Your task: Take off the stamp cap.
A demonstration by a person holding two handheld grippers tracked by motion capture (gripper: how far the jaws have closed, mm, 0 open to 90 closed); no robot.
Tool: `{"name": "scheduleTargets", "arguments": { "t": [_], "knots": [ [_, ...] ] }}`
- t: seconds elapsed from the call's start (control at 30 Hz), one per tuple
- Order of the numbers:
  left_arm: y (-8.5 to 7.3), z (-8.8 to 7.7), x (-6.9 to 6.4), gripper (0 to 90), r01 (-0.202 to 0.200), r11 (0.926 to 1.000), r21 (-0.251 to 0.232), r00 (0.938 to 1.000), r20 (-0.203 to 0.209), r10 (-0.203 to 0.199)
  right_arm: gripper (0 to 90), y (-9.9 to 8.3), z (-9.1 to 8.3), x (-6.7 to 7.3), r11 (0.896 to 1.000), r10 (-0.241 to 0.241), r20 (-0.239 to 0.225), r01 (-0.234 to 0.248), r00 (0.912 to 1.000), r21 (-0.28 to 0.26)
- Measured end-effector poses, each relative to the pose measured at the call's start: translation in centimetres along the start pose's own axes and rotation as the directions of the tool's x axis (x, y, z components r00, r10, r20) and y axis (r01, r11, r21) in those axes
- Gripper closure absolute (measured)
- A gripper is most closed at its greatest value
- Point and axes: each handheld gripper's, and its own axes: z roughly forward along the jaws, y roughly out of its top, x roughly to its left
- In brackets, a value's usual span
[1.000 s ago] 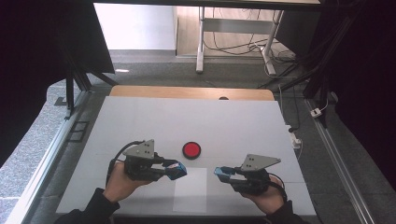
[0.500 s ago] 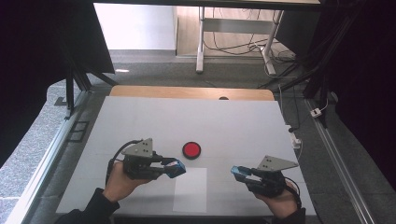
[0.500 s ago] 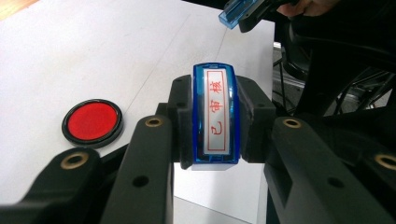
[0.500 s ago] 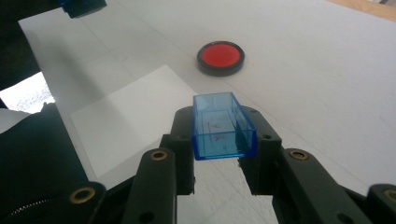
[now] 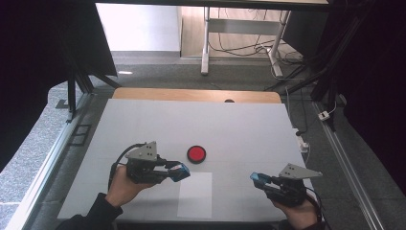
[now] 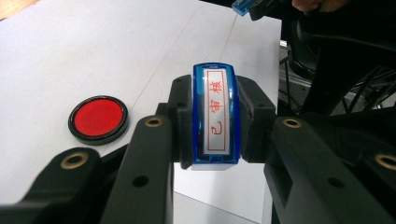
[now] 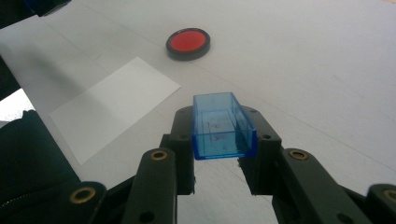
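Right tool [image 5: 257, 179]: nearest me, clamped on the clear blue cap [image 7: 221, 126], which I judge is held aside so the stamp face is free.
Left tool [image 5: 179, 171]: closed on the blue stamp [image 6: 215, 115], red-character label facing its camera, hovering just left of the paper.
Paper sheet [image 5: 195, 194]: flat on the white surface [image 5: 239, 124] between both tools, likely the stamping target.
Red ink pad [image 5: 196, 154]: just beyond the paper, open, near the stamp, I judge for inking.
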Motion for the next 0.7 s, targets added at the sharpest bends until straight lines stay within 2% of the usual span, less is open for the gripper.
{"name": "scheduleTargets", "arguments": {
  "t": [0.27,0.7],
  "knots": [
    [0.0,0.0,0.2,70.1,0.009,1.0,0.001,0.9999,-0.012,-0.009,68.4,-0.8,-0.8,-0.6,1.0,0.029,0.028,-0.029,0.9992,0.008],
    [0.0,0.1,0.5,70.1,0.026,0.9996,0.005,0.9992,-0.03,-0.026,68.4,-1.5,-1.0,-0.8,0.998,0.046,0.031,-0.047,0.9985,0.036]
  ]
}}
